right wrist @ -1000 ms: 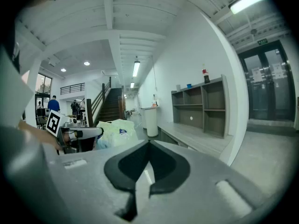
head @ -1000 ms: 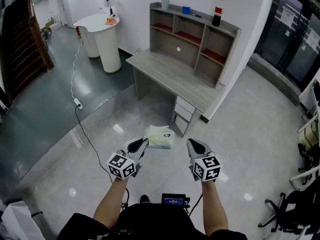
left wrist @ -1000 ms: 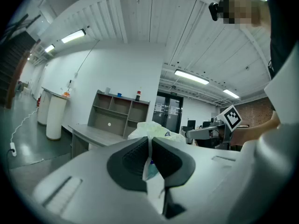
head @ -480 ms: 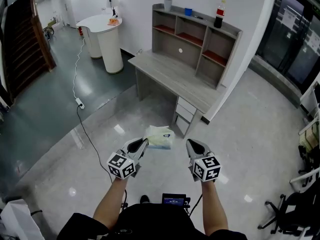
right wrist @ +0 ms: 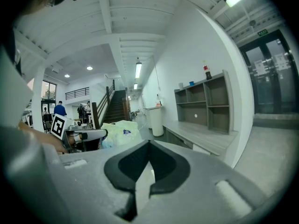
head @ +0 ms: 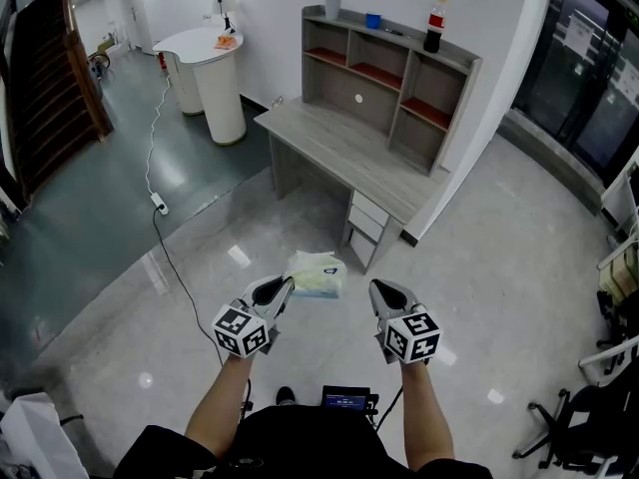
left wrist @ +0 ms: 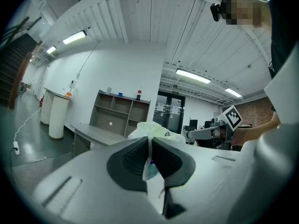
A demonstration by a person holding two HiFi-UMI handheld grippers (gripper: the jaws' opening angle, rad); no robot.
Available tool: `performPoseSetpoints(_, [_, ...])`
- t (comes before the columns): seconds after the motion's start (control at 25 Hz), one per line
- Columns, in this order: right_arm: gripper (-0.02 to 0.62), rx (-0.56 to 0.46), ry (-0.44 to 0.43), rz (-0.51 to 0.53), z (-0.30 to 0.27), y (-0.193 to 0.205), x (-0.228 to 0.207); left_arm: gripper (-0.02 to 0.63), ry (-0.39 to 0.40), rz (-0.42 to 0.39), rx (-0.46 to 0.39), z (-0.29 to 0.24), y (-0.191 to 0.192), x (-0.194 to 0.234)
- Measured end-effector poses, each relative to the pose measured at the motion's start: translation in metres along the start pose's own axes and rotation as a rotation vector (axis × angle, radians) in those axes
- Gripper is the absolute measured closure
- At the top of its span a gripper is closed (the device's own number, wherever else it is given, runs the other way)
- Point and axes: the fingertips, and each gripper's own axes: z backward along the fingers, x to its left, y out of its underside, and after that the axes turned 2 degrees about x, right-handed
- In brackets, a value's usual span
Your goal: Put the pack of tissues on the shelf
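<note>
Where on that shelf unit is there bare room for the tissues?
The open cubbies look bare, such as the right cubby below the bottle; the desk top too. The top board is crowded: cup, blue container, bottle.

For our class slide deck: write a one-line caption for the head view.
Left gripper holds the pack of tissues by its wrapper, right gripper shut and empty, shelf ahead.
</note>
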Motion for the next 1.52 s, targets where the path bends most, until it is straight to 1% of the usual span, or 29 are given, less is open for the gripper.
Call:
performPoseSetpoints(0.52, [0.592,0.001,-0.063,-0.02,0.02,0.016,-0.022,0.586,-0.055,0.004,-0.014,-0.009,0.011,-0.031])
performPoseSetpoints(0.68, [0.592,0.001,-0.084,-0.03,0.02,0.019,-0.023,0.586,-0.06,0.007,-0.009,-0.009,0.016,-0.034])
performPoseSetpoints(0.8, [0.592,0.001,-0.077,-0.04,0.015,0.02,-0.028,0.586,-0.062,0.005,-0.009,-0.012,0.016,-0.031])
performPoseSetpoints(0.96, [0.593,0.005,-0.067,-0.042,0.004,0.018,-0.033,0.586,-0.062,0.007,-0.007,-0.018,0.016,-0.019])
performPoseSetpoints(1.16, [0.592,0.02,-0.054,-0.034,-0.02,0.014,-0.043,0.586,-0.059,0.02,-0.015,-0.033,0.014,0.007])
performPoseSetpoints(1.32, [0.592,0.018,-0.034,-0.017,-0.049,0.001,-0.054,0.586,-0.048,0.026,-0.024,-0.052,0.008,0.034])
performPoseSetpoints(1.52, [0.592,-0.002,-0.018,-0.027,-0.092,-0.022,-0.064,0.586,-0.035,0.036,-0.027,-0.075,-0.003,0.078])
